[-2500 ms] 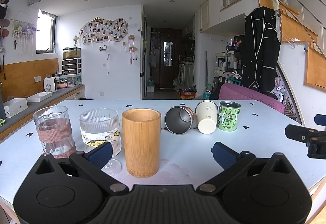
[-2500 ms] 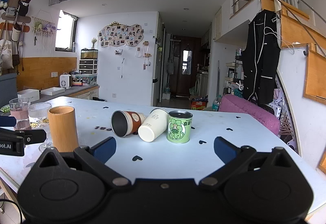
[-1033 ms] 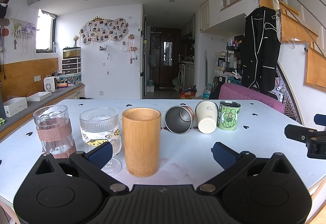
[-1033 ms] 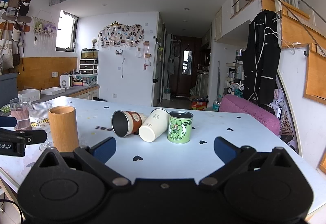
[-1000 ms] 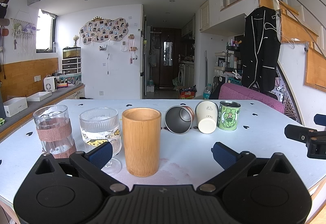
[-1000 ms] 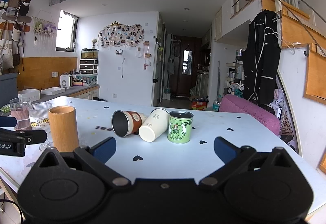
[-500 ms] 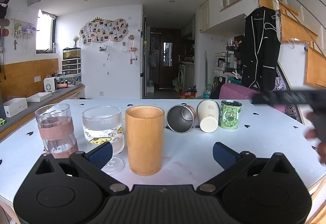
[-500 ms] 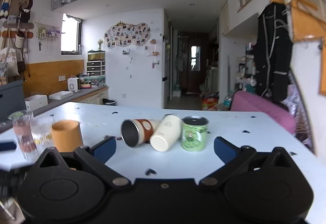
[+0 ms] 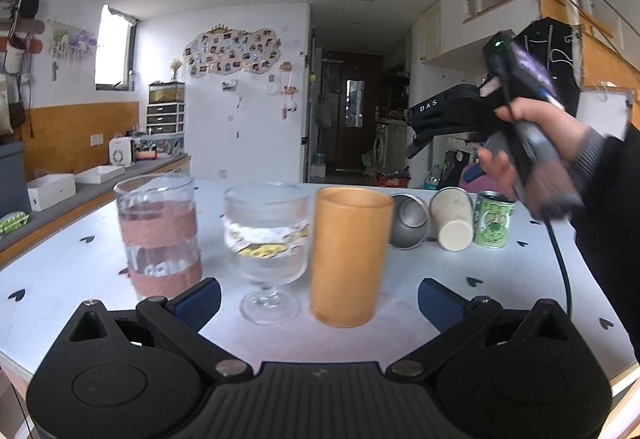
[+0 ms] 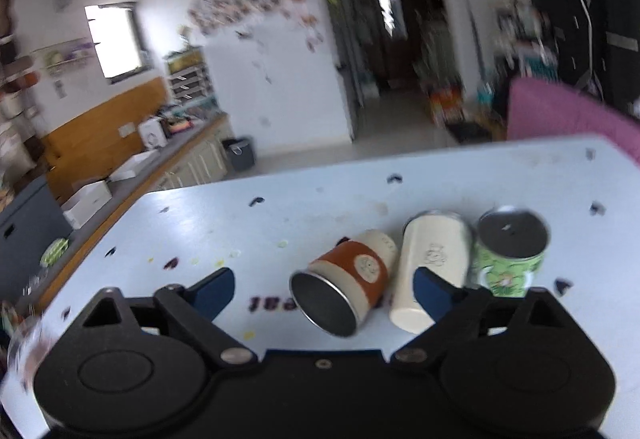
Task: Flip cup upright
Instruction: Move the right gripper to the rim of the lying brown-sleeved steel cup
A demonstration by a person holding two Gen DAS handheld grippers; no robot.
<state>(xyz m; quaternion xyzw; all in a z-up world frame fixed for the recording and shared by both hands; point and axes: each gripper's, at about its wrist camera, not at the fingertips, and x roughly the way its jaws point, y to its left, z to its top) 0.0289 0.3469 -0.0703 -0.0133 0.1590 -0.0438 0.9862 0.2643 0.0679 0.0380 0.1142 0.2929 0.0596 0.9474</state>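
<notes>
both of my tongs are spread wide with nothing between the fingers. my right gripper (image 10: pixel 323 289) hangs tilted down over the white table (image 10: pixel 460 179), its blue pads either side of the steel cup with the orange sleeve (image 10: pixel 347 281), which lies on its side with its open mouth toward me. just beside that, also on its side, is the cream paper cup (image 10: pixel 430 271); my right pad overlaps it in this view, though i cannot tell if it touches. next to it the green printed can (image 10: pixel 508 255) stands upright. my left gripper (image 9: pixel 318 297) sits low at the near table edge, behind a row of upright things: the bamboo cup (image 9: pixel 347 257), the stemmed ribbed glass (image 9: pixel 267 247) and the glass tumbler with pink bands (image 9: pixel 160 235). from the left view my right hand (image 9: pixel 532 143) shows raised above the far cups.
</notes>
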